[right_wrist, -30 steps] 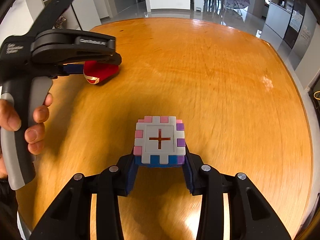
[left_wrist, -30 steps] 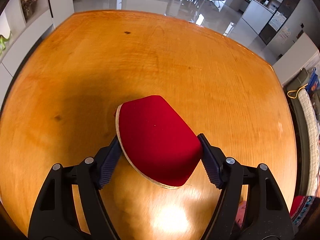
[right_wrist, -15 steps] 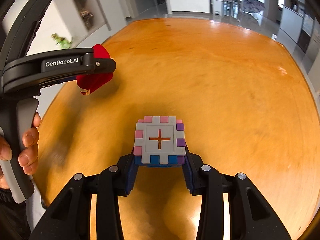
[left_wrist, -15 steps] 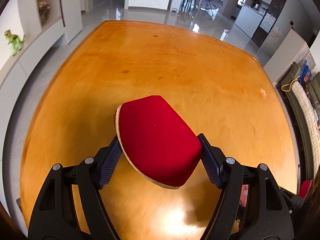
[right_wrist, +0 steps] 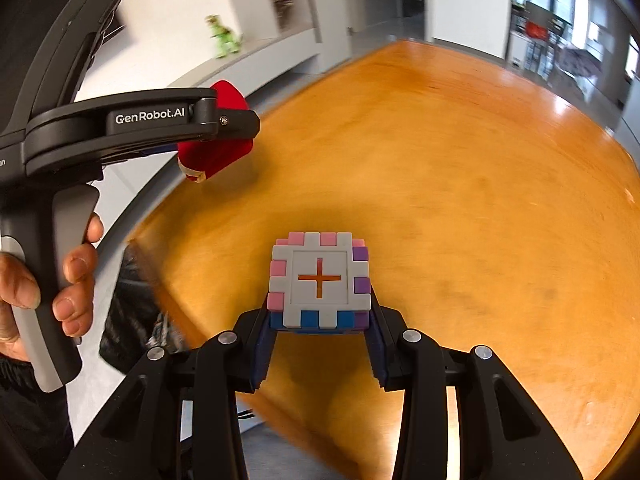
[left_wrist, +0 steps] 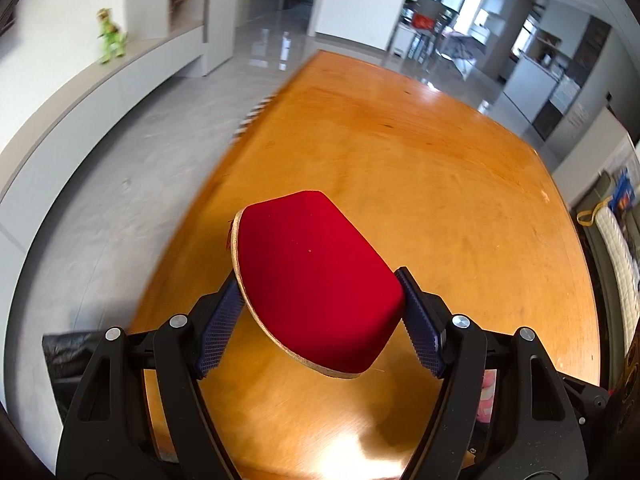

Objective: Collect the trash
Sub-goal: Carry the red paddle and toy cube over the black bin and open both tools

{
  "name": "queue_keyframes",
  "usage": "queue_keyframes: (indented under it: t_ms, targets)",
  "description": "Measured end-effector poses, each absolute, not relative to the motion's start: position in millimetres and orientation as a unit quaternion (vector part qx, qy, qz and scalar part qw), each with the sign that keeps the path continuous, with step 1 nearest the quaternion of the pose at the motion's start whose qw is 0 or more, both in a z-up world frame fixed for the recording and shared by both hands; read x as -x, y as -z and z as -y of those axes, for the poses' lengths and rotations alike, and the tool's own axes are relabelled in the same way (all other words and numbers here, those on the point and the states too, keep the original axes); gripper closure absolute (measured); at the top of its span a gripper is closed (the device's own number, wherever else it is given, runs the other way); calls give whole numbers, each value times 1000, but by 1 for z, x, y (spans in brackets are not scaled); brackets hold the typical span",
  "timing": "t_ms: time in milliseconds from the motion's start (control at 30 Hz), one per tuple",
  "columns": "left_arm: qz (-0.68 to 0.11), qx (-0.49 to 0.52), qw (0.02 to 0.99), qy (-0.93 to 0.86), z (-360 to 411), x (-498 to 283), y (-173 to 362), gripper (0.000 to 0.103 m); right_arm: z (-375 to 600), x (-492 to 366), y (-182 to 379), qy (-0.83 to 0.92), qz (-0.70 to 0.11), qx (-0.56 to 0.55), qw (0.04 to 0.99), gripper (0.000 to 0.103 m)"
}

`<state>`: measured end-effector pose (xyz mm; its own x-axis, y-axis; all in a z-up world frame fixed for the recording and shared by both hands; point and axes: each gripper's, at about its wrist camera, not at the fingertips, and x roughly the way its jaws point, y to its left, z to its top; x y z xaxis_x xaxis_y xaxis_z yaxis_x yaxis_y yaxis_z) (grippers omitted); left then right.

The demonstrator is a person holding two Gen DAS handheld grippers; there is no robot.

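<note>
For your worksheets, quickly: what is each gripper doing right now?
Left gripper: shut on the red paddle piece.
Right gripper: shut on the puzzle cube.

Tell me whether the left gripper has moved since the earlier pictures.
Yes. The left gripper, shut on the red paddle piece, has swung toward the wooden table's left edge; floor and the black bag now show beside it.

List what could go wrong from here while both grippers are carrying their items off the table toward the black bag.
1. The red paddle piece is clamped only at its curved edges by the left gripper, with most of it sticking out, so it may pivot or slip.
2. The right gripper holds the puzzle cube only by its lower part; a jolt could tip it out.
3. The black bag lies partly under the table edge, so a drop might miss.
</note>
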<state>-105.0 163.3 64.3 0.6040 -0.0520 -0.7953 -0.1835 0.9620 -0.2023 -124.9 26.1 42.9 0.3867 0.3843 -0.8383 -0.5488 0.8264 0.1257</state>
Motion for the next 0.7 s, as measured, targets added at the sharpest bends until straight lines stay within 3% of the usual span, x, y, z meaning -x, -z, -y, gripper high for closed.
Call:
queue_keyframes:
  t_ms: [700]
  targets:
    - [-416, 229, 844, -251, -345, 334, -10, 30, -220, 270, -5, -475, -491, 194, 704, 62]
